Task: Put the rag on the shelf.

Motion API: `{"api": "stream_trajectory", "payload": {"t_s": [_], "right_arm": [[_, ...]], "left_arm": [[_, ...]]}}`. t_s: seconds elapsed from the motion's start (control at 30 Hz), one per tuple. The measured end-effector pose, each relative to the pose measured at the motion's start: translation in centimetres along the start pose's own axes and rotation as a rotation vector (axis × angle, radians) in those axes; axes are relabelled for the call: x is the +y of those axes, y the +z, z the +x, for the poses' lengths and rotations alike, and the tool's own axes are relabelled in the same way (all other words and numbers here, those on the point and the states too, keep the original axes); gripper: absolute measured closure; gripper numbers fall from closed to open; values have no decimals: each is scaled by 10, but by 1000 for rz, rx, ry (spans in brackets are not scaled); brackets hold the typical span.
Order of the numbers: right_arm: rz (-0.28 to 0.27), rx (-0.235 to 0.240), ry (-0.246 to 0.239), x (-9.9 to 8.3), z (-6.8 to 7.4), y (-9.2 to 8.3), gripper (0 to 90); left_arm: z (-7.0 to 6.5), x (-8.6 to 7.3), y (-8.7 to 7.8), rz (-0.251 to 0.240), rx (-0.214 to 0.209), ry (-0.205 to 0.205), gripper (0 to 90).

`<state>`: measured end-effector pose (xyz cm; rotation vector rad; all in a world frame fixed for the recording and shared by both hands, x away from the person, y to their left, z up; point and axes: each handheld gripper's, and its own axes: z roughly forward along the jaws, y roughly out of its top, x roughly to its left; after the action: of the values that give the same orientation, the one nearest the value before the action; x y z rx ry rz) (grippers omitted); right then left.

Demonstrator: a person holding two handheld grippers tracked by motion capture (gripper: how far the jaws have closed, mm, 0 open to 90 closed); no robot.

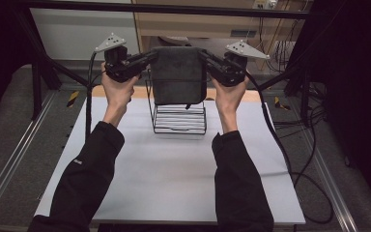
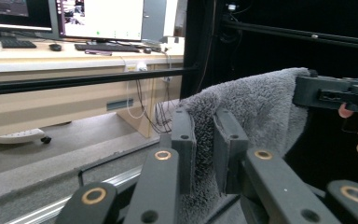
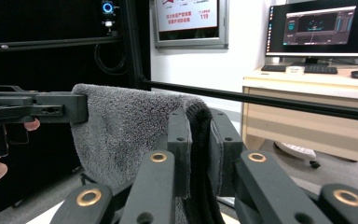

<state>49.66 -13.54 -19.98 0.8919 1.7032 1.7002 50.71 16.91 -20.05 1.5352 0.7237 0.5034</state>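
Note:
A dark grey towel hangs folded between my two grippers, above a black wire rack on the white table sheet. My left gripper pinches the towel's upper left corner and my right gripper pinches its upper right corner. In the left gripper view the jaws are shut on the fluffy towel edge, with the other gripper at the far corner. In the right gripper view the jaws clamp the folded towel edge, and the left gripper holds the far end.
The wire rack stands at the far middle of the sheet, right under the towel's lower edge. Black frame bars cross behind the table. Cables trail down the right side. A desk with monitors lies beyond.

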Motion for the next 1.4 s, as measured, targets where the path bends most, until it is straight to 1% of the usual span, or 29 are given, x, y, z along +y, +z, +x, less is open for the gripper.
{"api": "stream_trajectory", "payload": {"t_s": [0.13, 0.23, 0.4, 0.5, 0.53, 0.67, 0.8, 0.93, 1.03, 1.17, 1.23, 1.3, 1.33, 1.4], "right_arm": [[12, 13, 1, -3, 2, -3, 813], [17, 20, -7, -5, 4, -7, 813], [31, 34, -12, -8, 5, -12, 812], [45, 54, -7, -11, 6, -16, 812], [48, 59, -6, -12, 6, -17, 811], [61, 70, 5, -16, 7, -21, 812], [70, 83, 9, -19, 8, -24, 811], [83, 100, 8, -23, 9, -27, 810], [92, 110, 4, -27, 9, -30, 809], [106, 122, -8, -31, 11, -32, 807], [106, 128, -8, -32, 11, -32, 807], [109, 129, -6, -34, 11, -33, 806], [110, 129, -7, -34, 11, -33, 806], [114, 130, -10, -35, 10, -34, 806]], "left_arm": [[-1, -4, -4, 16, -9, -2, 796], [-1, -7, -6, 16, -18, -5, 795], [-5, -12, -11, 27, -30, 3, 794], [-6, -16, -14, 40, -44, 1, 793], [-7, -17, -14, 40, -45, -6, 792], [-10, -21, -17, 54, -49, -14, 787], [-13, -24, -20, 79, -51, -10, 782], [-17, -27, -23, 105, -40, -4, 777], [-19, -30, -26, 129, -40, 0, 770], [-20, -30, -32, 189, -35, -11, 729], [-19, -26, -36, 208, -19, -19, 685], [-18, -22, -41, 212, -7, -19, 681], [-17, -19, -44, 211, 9, -22, 682], [-13, -13, -48, 205, 32, -44, 688]]}}
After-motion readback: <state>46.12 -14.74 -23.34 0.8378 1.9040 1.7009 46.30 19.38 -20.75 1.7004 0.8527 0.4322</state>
